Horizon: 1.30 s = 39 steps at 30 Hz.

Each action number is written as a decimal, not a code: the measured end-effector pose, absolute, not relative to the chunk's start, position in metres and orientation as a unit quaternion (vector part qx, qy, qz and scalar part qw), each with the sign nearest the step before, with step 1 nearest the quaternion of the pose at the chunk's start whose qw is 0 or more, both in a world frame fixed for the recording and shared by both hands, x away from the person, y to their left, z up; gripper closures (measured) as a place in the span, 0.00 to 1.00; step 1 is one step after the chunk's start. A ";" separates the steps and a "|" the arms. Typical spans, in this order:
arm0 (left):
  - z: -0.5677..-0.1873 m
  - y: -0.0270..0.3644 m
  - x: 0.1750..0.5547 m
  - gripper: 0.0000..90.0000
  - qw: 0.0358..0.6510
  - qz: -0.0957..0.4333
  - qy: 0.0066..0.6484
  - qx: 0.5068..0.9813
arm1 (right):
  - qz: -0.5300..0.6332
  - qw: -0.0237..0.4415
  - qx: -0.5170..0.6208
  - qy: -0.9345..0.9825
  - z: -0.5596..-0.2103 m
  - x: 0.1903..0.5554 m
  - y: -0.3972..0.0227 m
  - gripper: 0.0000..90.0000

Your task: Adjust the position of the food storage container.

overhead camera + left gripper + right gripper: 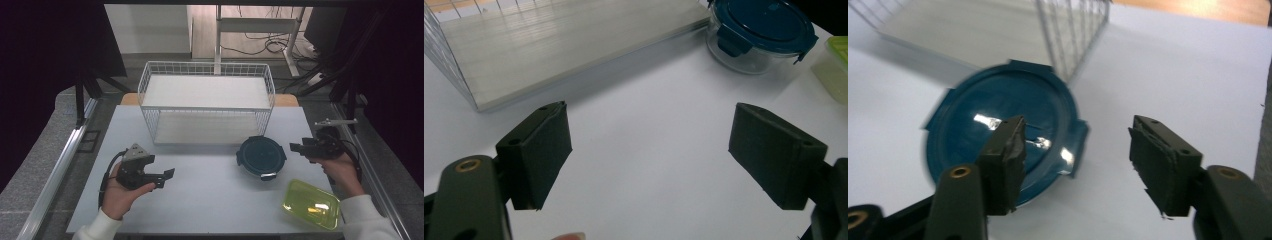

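Beside the round blue-lidded container [261, 155]: right gripper [1075, 150], jaws parted, empty; left gripper [649, 150], jaws wide, empty; high view adds the whole wire basket [206, 70].

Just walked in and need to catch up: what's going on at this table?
A person sits at a white table with a two-jaw gripper in each hand. The right gripper is beside a round glass container with a dark blue lid, jaws apart and nothing between them. The left gripper is open over bare table, holding nothing. A yellow-green lidded box lies near the right forearm, and a white wire basket stands at the back. Nothing has been picked up yet.
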<state>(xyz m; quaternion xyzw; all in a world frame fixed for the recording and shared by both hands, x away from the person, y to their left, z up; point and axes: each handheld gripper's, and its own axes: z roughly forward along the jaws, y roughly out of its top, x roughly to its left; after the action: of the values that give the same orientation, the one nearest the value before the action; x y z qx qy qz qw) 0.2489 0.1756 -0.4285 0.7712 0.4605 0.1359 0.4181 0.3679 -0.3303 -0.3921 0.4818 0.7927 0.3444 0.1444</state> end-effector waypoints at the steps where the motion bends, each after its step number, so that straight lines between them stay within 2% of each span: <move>1: -0.429 0.176 0.249 0.19 0.418 0.136 0.461 0.771 | 0.339 0.141 0.485 0.794 -0.394 0.374 -0.331 0.48; 5: -0.431 0.176 0.250 0.19 0.417 0.135 0.463 0.770 | 0.327 0.122 0.499 0.793 -0.401 0.393 -0.332 0.59; 8: -0.432 0.176 0.251 0.19 0.415 0.134 0.464 0.771 | 0.305 0.112 0.505 0.800 -0.411 0.410 -0.330 0.72; 9: -0.432 0.175 0.251 0.19 0.415 0.134 0.463 0.772 | 0.305 0.112 0.505 0.800 -0.411 0.410 -0.330 0.72; 15: -0.434 0.175 0.251 0.19 0.414 0.132 0.463 0.773 | 0.276 0.094 0.514 0.807 -0.432 0.429 -0.317 0.97; 22: -0.438 0.174 0.252 0.19 0.410 0.130 0.463 0.775 | 0.266 0.082 0.506 0.817 -0.446 0.439 -0.304 0.98; 26: -0.439 0.175 0.253 0.19 0.408 0.127 0.464 0.776 | 0.248 0.098 0.502 0.823 -0.453 0.440 -0.296 0.98; 34: -0.442 0.173 0.255 0.19 0.405 0.123 0.463 0.779 | 0.234 0.112 0.485 0.835 -0.453 0.438 -0.291 0.99; 39: -0.443 0.170 0.257 0.19 0.404 0.118 0.463 0.780 | 0.245 0.103 0.478 0.837 -0.451 0.436 -0.289 0.99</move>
<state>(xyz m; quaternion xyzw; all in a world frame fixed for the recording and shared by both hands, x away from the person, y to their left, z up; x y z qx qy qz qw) 0.2567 0.1703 -0.4434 0.7799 0.4631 0.1183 0.4042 0.4357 -0.2895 -0.4513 0.4776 0.8374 0.2450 0.1030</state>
